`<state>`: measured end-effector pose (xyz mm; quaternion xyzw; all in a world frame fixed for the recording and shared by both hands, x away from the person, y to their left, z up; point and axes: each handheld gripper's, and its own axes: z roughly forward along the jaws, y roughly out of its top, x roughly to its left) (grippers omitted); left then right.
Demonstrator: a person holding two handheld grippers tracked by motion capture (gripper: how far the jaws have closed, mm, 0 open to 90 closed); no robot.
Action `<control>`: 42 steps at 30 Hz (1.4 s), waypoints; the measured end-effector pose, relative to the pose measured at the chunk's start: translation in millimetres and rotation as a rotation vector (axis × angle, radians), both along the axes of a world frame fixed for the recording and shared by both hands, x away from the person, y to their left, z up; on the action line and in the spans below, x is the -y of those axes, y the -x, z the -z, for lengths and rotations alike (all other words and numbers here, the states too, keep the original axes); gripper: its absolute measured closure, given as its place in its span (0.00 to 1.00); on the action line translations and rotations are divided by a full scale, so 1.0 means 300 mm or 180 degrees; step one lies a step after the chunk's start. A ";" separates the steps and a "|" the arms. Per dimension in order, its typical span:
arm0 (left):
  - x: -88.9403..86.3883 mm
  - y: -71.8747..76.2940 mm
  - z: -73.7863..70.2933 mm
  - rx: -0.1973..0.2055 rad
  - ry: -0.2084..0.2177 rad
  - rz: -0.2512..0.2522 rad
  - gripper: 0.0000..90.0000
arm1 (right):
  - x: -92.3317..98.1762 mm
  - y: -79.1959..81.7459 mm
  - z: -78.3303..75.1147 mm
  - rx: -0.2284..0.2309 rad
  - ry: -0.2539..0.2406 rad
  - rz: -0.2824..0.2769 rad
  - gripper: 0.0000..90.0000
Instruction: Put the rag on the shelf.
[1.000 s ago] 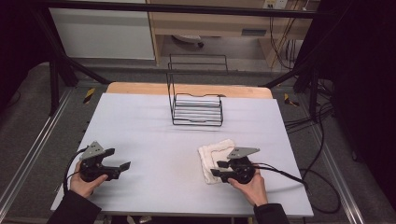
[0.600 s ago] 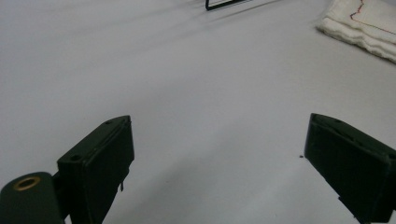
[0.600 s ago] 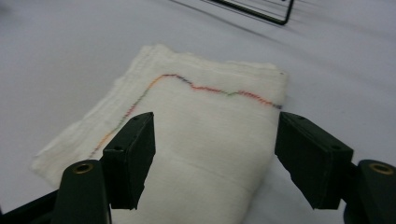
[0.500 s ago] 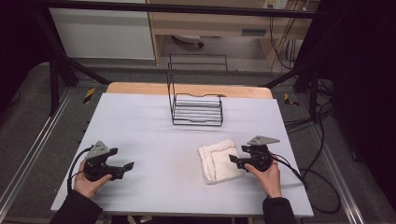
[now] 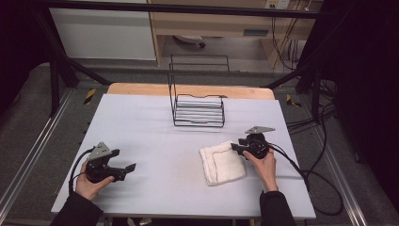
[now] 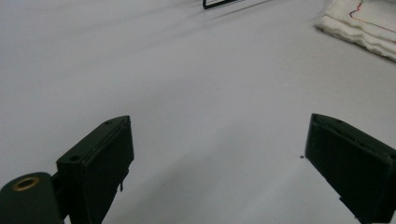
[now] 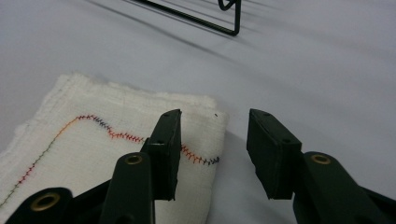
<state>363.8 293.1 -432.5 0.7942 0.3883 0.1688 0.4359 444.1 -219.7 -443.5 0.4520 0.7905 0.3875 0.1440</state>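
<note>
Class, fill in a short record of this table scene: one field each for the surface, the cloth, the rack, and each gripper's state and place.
surface: pale grey table
cloth: folded white towel with a multicoloured stitched line, lying flat at right
rack: black wire rack, upright at the far middle
left gripper: jaws wide open, over bare table, apart from the towel
right gripper: jaws open, at the towel's far right corner, nothing between them

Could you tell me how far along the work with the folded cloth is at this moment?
Done: the white cloth lies folded on the table. In hand: the right gripper sits at its corner, jaws open, one over the cloth and one past its edge, nothing gripped. Left: probably a grasp, perhaps a move to the wire rack. The left gripper waits open over bare table.
</note>
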 end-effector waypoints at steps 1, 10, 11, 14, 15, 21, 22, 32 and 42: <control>0.000 0.000 0.000 0.0000 0.0000 0.0000 0.09 | -0.001 -0.002 0.004 -0.0018 -0.0016 -0.0003 0.65; 0.015 -0.002 -0.004 -0.0004 0.0002 0.0008 0.09 | -0.005 -0.005 0.028 -0.0119 -0.0040 -0.0064 0.73; 0.017 -0.002 -0.006 -0.0006 -0.0005 0.0005 0.09 | -0.006 -0.004 0.028 -0.0136 -0.0056 -0.0079 0.75; 0.030 -0.005 -0.013 -0.0014 0.0013 -0.0007 0.10 | -0.004 -0.006 0.029 -0.0208 -0.0099 -0.0089 0.77; 0.037 -0.007 -0.015 -0.0014 0.0011 -0.0016 0.10 | -0.004 -0.006 0.029 -0.0208 -0.0099 -0.0089 0.77; 0.094 -0.024 -0.035 -0.0041 -0.0026 -0.0007 0.10 | -0.005 -0.009 0.028 -0.0262 -0.0138 -0.0135 0.82; 0.105 -0.028 -0.040 -0.0047 -0.0031 0.0002 0.10 | -0.005 -0.009 0.028 -0.0262 -0.0138 -0.0135 0.82; 0.287 -0.084 -0.069 -0.0117 -0.0052 0.0155 0.11 | -0.010 0.003 0.029 -0.0170 -0.0101 -0.0166 0.90; 0.479 -0.147 -0.066 -0.0269 -0.0040 0.0210 0.14 | -0.016 0.010 0.029 -0.0139 -0.0089 -0.0121 0.91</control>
